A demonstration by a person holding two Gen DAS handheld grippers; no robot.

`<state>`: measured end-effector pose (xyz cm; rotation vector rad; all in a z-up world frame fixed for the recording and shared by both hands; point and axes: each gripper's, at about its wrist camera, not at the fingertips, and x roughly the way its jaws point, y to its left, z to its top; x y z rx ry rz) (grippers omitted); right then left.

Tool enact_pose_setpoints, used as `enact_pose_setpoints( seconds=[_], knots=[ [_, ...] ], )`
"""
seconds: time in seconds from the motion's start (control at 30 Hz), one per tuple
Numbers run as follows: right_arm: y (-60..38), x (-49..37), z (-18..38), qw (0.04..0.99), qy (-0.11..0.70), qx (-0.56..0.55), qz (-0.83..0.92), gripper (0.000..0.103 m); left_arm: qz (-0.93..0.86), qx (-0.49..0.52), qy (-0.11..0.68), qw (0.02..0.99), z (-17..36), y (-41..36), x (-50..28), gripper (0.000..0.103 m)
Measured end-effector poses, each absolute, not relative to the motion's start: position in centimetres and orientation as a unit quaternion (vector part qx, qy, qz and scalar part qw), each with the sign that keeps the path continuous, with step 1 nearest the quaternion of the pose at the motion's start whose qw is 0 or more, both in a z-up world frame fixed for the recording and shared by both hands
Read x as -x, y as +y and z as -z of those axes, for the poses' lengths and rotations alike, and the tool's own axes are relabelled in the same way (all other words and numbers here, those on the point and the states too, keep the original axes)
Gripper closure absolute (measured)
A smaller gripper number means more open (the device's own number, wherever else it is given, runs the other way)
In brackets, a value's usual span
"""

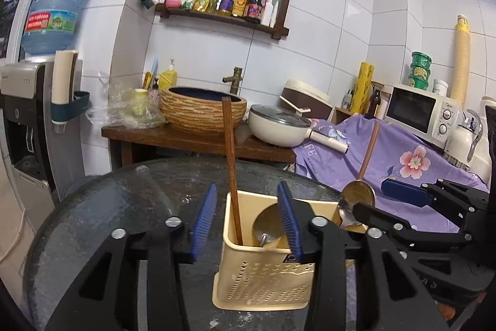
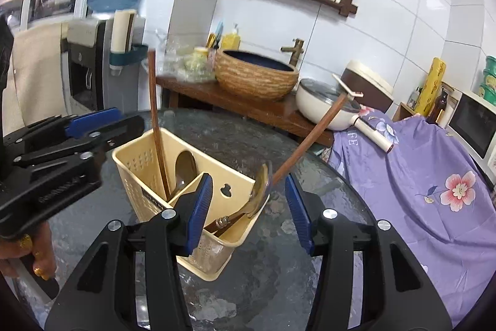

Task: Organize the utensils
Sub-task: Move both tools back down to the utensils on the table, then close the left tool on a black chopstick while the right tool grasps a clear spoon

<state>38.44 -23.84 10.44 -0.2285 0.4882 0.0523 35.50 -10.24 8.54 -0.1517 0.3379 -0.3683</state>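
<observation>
A cream plastic utensil caddy (image 1: 263, 278) (image 2: 136, 172) with two compartments stands on the dark round glass table (image 1: 108, 207) (image 2: 232, 141). A pair of brown wooden chopsticks (image 1: 231, 169) (image 2: 155, 126) stands upright in one compartment beside a spoon (image 2: 185, 166). A gold ladle with a brown handle (image 1: 358, 193) (image 2: 305, 143) and other spoons (image 2: 259, 191) lean in the other compartment. My left gripper (image 1: 248, 222) is open and empty just in front of the caddy. My right gripper (image 2: 251, 207) is open and empty over the caddy's near end; it also shows in the left wrist view (image 1: 381, 200).
Behind the table stands a wooden counter (image 1: 198, 141) with a woven basin (image 1: 203, 110), a tap and a white pan (image 1: 279, 126). A purple flowered cloth (image 1: 403, 157) covers furniture at the right, with a microwave (image 1: 421, 114). A water dispenser (image 1: 34, 101) stands at the left.
</observation>
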Motion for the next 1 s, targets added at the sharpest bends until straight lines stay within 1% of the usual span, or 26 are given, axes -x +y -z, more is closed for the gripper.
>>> enact_pose_setpoints(
  seconds=[0.03,0.07,0.13,0.2,0.3,0.47,0.63,0.77,0.9,1.0],
  knots=[
    [-24.0,-37.9,-10.7,0.966,0.236,0.107,-0.028,0.046,0.178,0.076,0.162,0.968,-8.8,-9.9,-35.0,0.052],
    [-24.1,-37.5,-10.9,0.967,0.231,0.103,-0.029,0.046,0.173,0.078,0.160,0.969,-9.0,-9.5,-34.5,0.045],
    [-24.2,-36.3,-11.1,0.970,0.222,0.098,-0.031,0.046,0.163,0.080,0.162,0.970,-9.2,-9.0,-33.7,0.038],
    [-24.1,-35.0,-10.9,0.969,0.224,0.094,-0.036,0.046,0.150,0.074,0.177,0.970,-9.0,-8.4,-32.7,0.025],
    [-23.7,-32.8,-9.8,0.965,0.241,0.082,-0.059,0.046,0.119,0.052,0.212,0.968,-7.8,-7.9,-31.1,0.022],
    [-22.5,-30.4,-6.1,0.951,0.291,0.066,-0.082,0.046,0.105,0.036,0.311,0.944,-4.1,-6.7,-29.9,0.022],
    [-22.1,-29.8,-1.5,0.930,0.356,0.027,-0.090,0.046,0.093,0.009,0.358,0.929,-0.7,-6.2,-28.6,0.025],
    [-21.2,-29.7,0.9,0.919,0.382,0.023,-0.095,0.046,0.098,0.001,0.400,0.911,1.7,-6.2,-28.1,0.036],
    [-20.1,-29.9,2.6,0.909,0.404,0.023,-0.101,0.046,0.106,-0.013,0.417,0.903,2.9,-6.3,-27.7,0.040],
    [-19.8,-30.6,3.7,0.904,0.416,0.016,-0.097,0.046,0.107,-0.016,0.427,0.898,3.6,-6.4,-27.5,0.048]
  ],
)
